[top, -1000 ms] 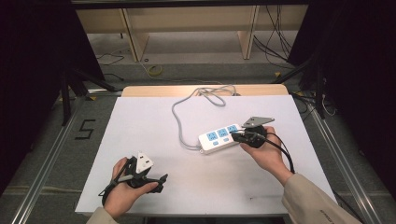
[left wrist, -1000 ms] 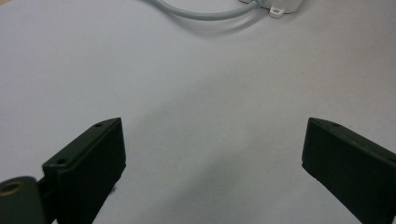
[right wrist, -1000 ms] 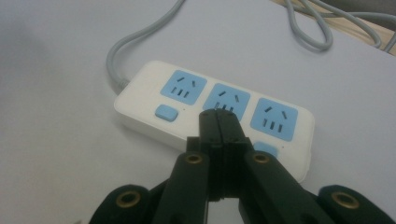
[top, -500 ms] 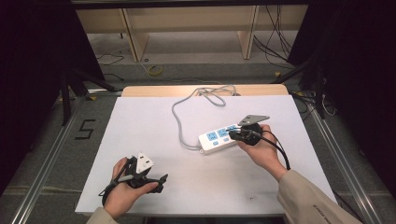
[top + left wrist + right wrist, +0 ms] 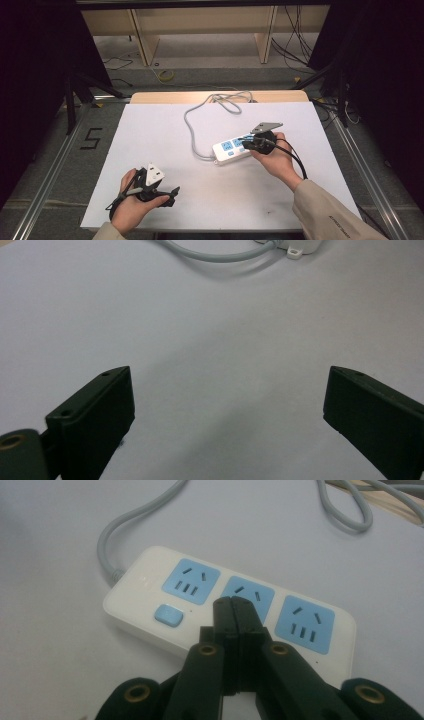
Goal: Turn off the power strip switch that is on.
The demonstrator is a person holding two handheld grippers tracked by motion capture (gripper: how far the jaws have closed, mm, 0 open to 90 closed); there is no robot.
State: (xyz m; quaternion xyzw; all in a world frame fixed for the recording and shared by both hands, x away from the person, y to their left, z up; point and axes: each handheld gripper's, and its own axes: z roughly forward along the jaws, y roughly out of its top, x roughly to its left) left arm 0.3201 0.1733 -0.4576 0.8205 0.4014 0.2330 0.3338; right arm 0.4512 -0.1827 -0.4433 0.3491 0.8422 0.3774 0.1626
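Since the earlier high view, the right gripper (image 5: 248,143) has crept a little toward the middle of the power strip (image 5: 227,149), while the left gripper (image 5: 167,192) has kept its place near the table's front edge.

The far end of the power strip is covered by the right gripper and hand in the high view, and whether the jaw tips touch the strip cannot be told. Its grey cable (image 5: 192,120) loops back across the white table (image 5: 150,130) and is cut off behind the far edge.

The strip lies just under and ahead of the right gripper, well apart from the left one.

The right gripper view shows the jaws pressed together with nothing between them, tips over the middle blue socket (image 5: 248,596), beside a blue switch (image 5: 168,615). The left gripper view shows its jaws spread wide over bare table, the strip's corner (image 5: 296,247) far off at the top.
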